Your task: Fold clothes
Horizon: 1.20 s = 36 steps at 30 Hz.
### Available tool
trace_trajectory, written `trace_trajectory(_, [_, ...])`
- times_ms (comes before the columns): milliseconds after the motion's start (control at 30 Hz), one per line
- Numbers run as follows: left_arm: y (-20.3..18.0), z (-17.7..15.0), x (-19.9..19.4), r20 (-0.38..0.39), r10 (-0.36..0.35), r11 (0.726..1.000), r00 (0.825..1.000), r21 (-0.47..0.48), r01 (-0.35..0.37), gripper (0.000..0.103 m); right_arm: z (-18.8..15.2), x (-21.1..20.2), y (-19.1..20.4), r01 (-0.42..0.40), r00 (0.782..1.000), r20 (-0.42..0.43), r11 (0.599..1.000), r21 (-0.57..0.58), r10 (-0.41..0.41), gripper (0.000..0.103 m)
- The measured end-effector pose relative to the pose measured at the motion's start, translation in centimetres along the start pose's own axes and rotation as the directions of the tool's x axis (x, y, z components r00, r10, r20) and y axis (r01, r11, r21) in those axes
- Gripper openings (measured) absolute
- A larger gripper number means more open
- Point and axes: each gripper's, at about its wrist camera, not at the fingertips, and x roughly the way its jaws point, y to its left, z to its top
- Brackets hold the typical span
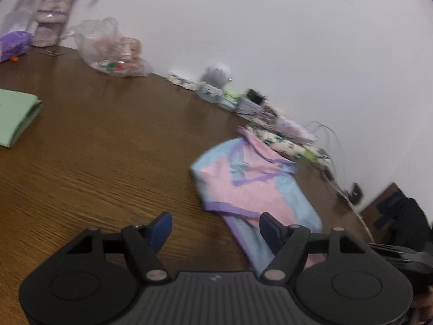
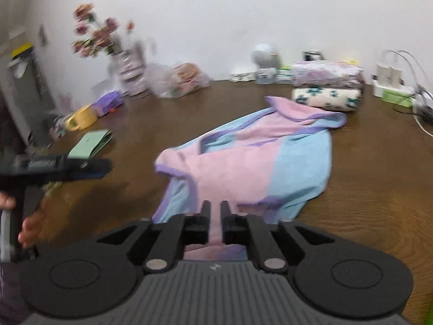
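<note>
A pink and light-blue garment with purple trim [image 2: 243,159] lies crumpled on the brown wooden table [image 2: 379,189]. My right gripper [image 2: 215,208] is shut on the garment's near pink edge. In the left wrist view the garment [image 1: 249,184] lies ahead and to the right. My left gripper [image 1: 216,227] is open and empty above the table, its right finger over the garment's near end. The left gripper also shows in the right wrist view [image 2: 89,166], at the left, held by a hand.
Folded clothes [image 2: 327,84] are stacked at the back by the wall. A green folded item [image 2: 92,143], a yellow cup [image 2: 81,119], a flower vase [image 2: 130,75], a plastic bag [image 2: 178,81] and a power strip with cables [image 2: 395,86] stand around the table's edges.
</note>
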Motion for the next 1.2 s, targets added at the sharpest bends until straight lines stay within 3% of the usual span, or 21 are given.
trace_trajectory(33, [-0.7, -0.4, 0.0, -0.015, -0.042, 0.998, 0.999, 0.043, 0.042, 0.073, -0.4, 0.2, 0.3, -0.002, 1.0, -0.013, 1.0, -0.003, 0.002, 0.044])
trace_trajectory(67, [-1.4, -0.7, 0.0, -0.033, -0.08, 0.993, 0.996, 0.087, 0.082, 0.074, -0.7, 0.6, 0.2, -0.016, 0.999, -0.031, 1.0, 0.003, 0.016, 0.053])
trace_trajectory(200, [-3.5, -2.7, 0.1, -0.108, -0.169, 0.95, 0.98, 0.245, 0.191, 0.074, -1.7, 1.5, 0.0, -0.031, 0.996, -0.082, 0.999, 0.024, 0.033, 0.055])
trace_trajectory(233, [-3.8, -3.1, 0.4, -0.12, -0.185, 0.946, 0.975, 0.248, 0.21, 0.074, -1.9, 1.6, -0.2, -0.015, 0.996, -0.086, 0.999, 0.035, 0.018, 0.048])
trace_trajectory(267, [-4.0, -3.5, 0.6, -0.132, -0.201, 0.941, 0.971, 0.249, 0.229, 0.074, -2.1, 1.6, -0.3, 0.004, 0.996, -0.09, 0.999, 0.048, 0.0, 0.011])
trace_trajectory(300, [-4.4, -4.0, 0.9, -0.149, -0.216, 0.936, 0.965, 0.248, 0.248, 0.074, -2.1, 1.6, -0.6, 0.024, 0.996, -0.085, 0.998, 0.059, -0.019, 0.001])
trace_trajectory(367, [-5.8, -5.0, 1.2, -0.18, -0.24, 0.914, 0.954, 0.289, 0.284, 0.074, -1.8, 0.9, -0.9, 0.051, 0.998, -0.04, 0.996, 0.078, -0.048, 0.001])
trace_trajectory(467, [-8.0, -6.5, 0.9, -0.195, -0.283, 0.858, 0.939, 0.387, 0.339, 0.074, -0.8, -0.9, -1.3, 0.073, 0.995, 0.057, 0.992, 0.101, -0.079, 0.001])
trace_trajectory(567, [-9.7, -7.8, 1.4, -0.205, -0.188, 0.83, 0.961, 0.49, 0.267, 0.07, -0.4, -1.7, -0.8, 0.091, 0.993, 0.066, 0.995, 0.051, -0.094, 0.001])
trace_trajectory(633, [-9.7, -8.0, 2.1, -0.223, -0.138, 0.834, 0.965, 0.499, 0.235, 0.026, -0.8, -1.9, -0.6, 0.095, 0.993, 0.063, 0.995, 0.035, -0.097, 0.002])
trace_trajectory(700, [-9.7, -8.1, 2.7, -0.236, -0.093, 0.838, 0.967, 0.506, 0.204, 0.011, -1.4, -1.9, -0.2, 0.122, 0.99, 0.072, 0.992, 0.015, -0.123, 0.008])
trace_trajectory(733, [-9.4, -7.7, 2.7, -0.222, -0.091, 0.85, 0.971, 0.491, 0.192, 0.011, -1.8, -2.2, 0.2, 0.138, 0.986, 0.091, 0.99, -0.007, -0.137, 0.019])
trace_trajectory(767, [-9.0, -7.3, 2.7, -0.203, -0.088, 0.862, 0.975, 0.475, 0.177, 0.009, -2.3, -2.5, 0.6, 0.145, 0.984, 0.112, 0.989, -0.031, -0.141, 0.044])
trace_trajectory(800, [-8.5, -6.8, 2.6, -0.173, -0.083, 0.877, 0.981, 0.455, 0.154, 0.009, -2.9, -3.1, 1.2, 0.12, 0.985, 0.135, 0.99, -0.068, -0.11, 0.05])
trace_trajectory(900, [-7.3, -5.0, 2.1, -0.072, -0.078, 0.92, 0.994, 0.378, 0.1, 0.007, -4.8, -4.8, 2.9, 0.047, 0.982, 0.189, 0.983, -0.175, -0.014, 0.049])
trace_trajectory(967, [-7.4, -3.7, 2.0, -0.039, -0.095, 0.933, 0.995, 0.345, 0.103, 0.006, -5.8, -4.7, 4.2, -0.022, 0.986, 0.156, 0.978, -0.207, 0.055, 0.049])
trace_trajectory(1100, [-9.1, -2.4, 0.5, 0.009, -0.118, 0.908, 0.993, 0.406, 0.104, 0.005, -6.9, -1.5, 7.5, 0.022, 0.996, 0.095, 0.968, -0.25, 0.002, 0.042])
trace_trajectory(1133, [-9.6, -2.2, -0.1, 0.022, -0.118, 0.898, 0.993, 0.428, 0.098, 0.005, -6.9, -0.3, 8.0, 0.049, 0.996, 0.083, 0.967, -0.252, -0.028, 0.028])
trace_trajectory(1167, [-10.1, -1.9, -0.7, 0.035, -0.119, 0.888, 0.992, 0.45, 0.091, 0.005, -6.7, 0.7, 8.3, 0.089, 0.995, 0.075, 0.963, -0.253, -0.072, 0.003])
trace_trajectory(1200, [-10.6, -1.7, -1.3, 0.047, -0.121, 0.878, 0.992, 0.471, 0.084, 0.005, -6.5, 1.3, 8.4, 0.138, 0.989, 0.083, 0.958, -0.251, -0.121, 0.004])
